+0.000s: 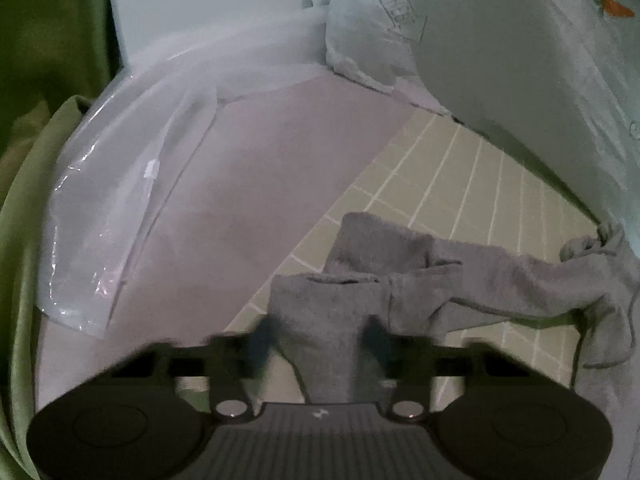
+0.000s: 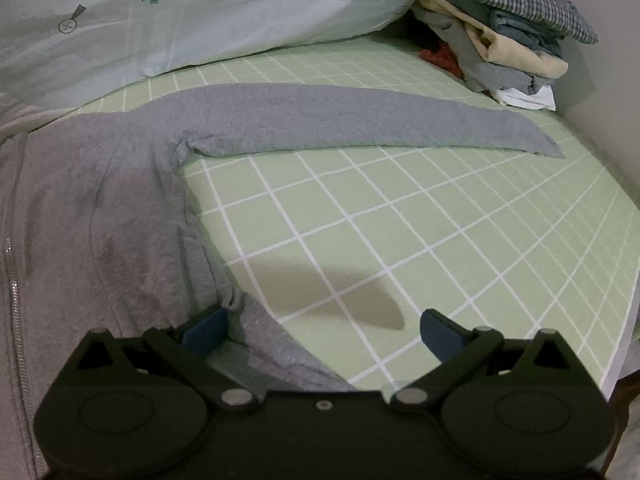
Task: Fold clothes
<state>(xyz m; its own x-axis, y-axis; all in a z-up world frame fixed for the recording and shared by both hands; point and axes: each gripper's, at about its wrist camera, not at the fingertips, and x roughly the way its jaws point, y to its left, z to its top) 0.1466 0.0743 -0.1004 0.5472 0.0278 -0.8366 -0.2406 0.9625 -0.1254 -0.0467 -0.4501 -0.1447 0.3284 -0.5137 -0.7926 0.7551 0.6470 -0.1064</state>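
Observation:
A grey zip-up jacket (image 2: 100,208) lies on the green checked sheet (image 2: 400,220), one sleeve (image 2: 360,120) stretched out flat to the right. My right gripper (image 2: 324,334) stands open wide at the jacket's lower edge; the left blue pad (image 2: 208,332) touches the hem, and the right pad hangs over bare sheet. In the left wrist view the other sleeve (image 1: 324,312) runs up between the fingers of my left gripper (image 1: 320,332), which is shut on it near the cuff. The rest of that sleeve (image 1: 500,280) trails off crumpled to the right.
A pale blue duvet with a carrot print (image 2: 200,20) bunches along the back of the bed. A stack of folded clothes (image 2: 512,40) sits at the back right corner by the wall. On the left are a clear plastic bag (image 1: 120,200), a pinkish surface (image 1: 280,160) and green fabric (image 1: 24,220).

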